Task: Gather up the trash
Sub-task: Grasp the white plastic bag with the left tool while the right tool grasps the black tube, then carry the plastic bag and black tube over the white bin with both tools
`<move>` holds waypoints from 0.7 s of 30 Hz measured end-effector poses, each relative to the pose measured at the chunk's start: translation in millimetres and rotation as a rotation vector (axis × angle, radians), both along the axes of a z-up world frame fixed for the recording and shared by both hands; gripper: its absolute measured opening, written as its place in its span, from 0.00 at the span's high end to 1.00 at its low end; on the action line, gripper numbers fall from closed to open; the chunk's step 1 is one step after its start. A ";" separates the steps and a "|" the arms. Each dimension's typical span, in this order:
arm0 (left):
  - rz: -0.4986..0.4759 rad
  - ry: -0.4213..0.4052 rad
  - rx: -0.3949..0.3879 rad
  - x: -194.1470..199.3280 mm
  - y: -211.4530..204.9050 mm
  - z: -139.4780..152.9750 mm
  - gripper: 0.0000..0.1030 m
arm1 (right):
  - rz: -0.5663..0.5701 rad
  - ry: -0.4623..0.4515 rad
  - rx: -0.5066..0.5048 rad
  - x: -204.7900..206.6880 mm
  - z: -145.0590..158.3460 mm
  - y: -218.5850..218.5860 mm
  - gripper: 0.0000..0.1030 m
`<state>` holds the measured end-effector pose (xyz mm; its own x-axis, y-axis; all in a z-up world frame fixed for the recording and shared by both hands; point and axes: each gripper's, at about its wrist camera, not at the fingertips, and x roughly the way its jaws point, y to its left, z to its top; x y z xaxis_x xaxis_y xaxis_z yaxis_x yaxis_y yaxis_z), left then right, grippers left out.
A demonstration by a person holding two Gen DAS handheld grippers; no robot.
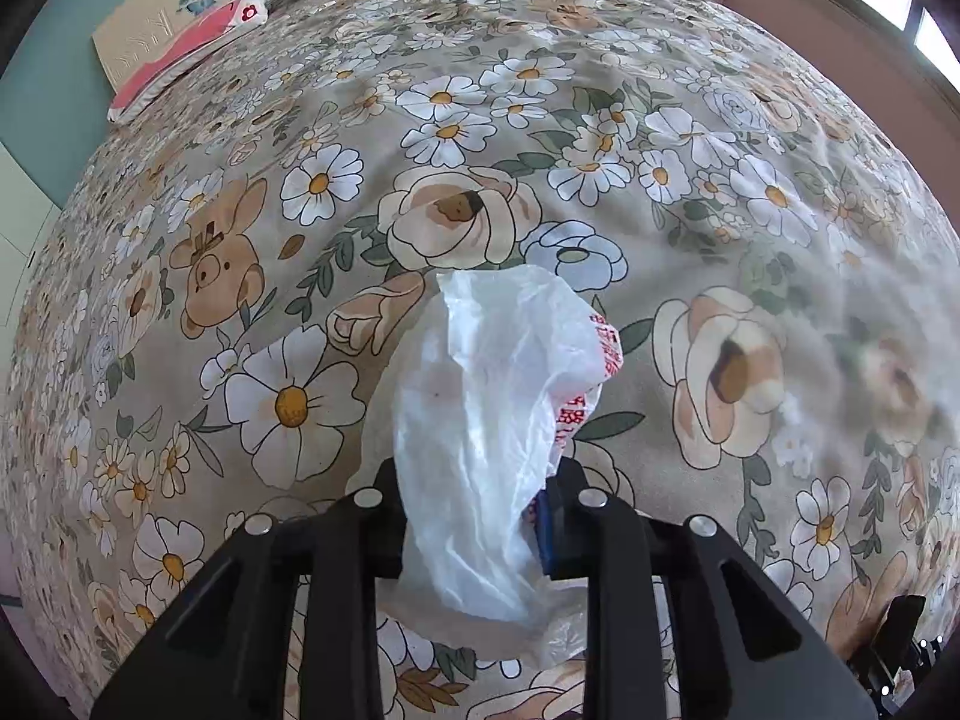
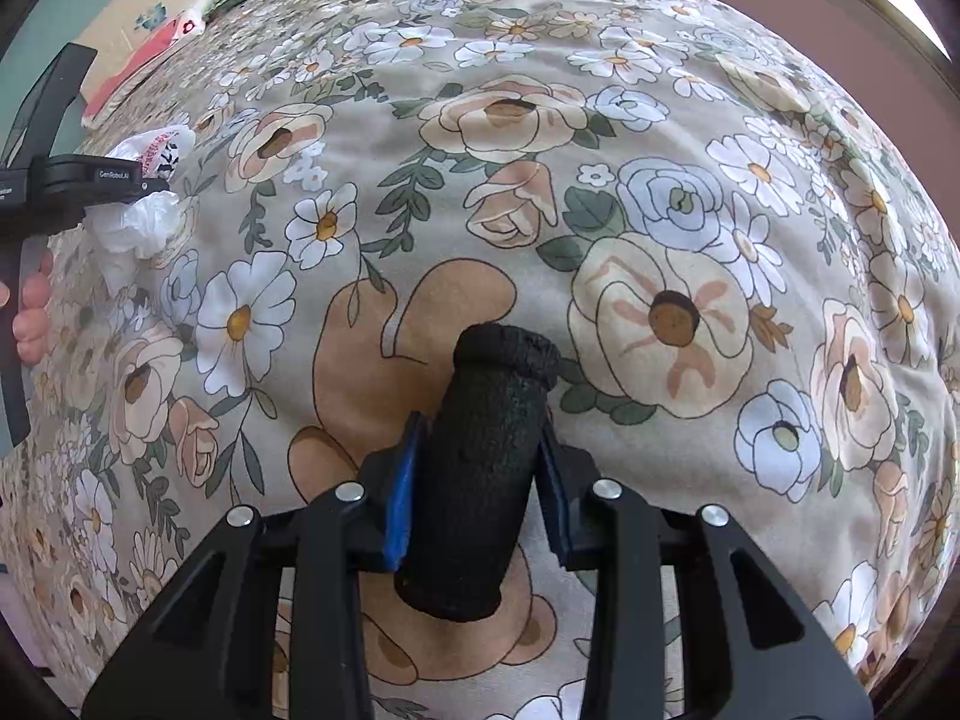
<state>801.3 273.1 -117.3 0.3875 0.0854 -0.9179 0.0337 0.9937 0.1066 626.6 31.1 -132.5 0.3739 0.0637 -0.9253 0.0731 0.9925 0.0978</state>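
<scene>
1. Your left gripper (image 1: 480, 510) pinches a white bag (image 1: 486, 420) at the lower centre of the left view; the thin plastic rises from between the jaws and flops forward over the bedspread (image 1: 720, 120).
2. Your right gripper (image 2: 477, 474) is pressed onto a black foam tube (image 2: 480, 468) at the lower centre of the right view, with the blue pads (image 2: 401, 504) against its sides and its far end sticking out past the fingertips.
3. In the right view the bag shows again at the upper left edge, crumpled around the other gripper, well apart from the tube.
4. Judging by this, you are mid-collection: trash in one hand, bag in the other.
5. The next move likely calls for bringing the tube to the bag's mouth. The mouth looks collapsed, so you may need to open it first.
6. A pink pillow (image 1: 180, 54) lies at the upper left.
</scene>
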 end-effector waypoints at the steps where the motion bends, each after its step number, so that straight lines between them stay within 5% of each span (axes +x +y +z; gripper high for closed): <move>1: 0.003 -0.008 0.001 -2.0 -0.8 3.3 0.73 | 0.018 -0.018 -0.011 -0.7 3.8 -2.3 0.65; 11: 0.000 -0.140 0.031 -43.3 -17.7 47.3 0.74 | 0.316 -0.129 -0.027 2.4 34.3 -24.9 0.65; 21: -0.057 -0.205 0.076 -144.6 -42.3 59.9 0.74 | 0.619 -0.212 -0.059 -32.7 45.6 -31.3 0.65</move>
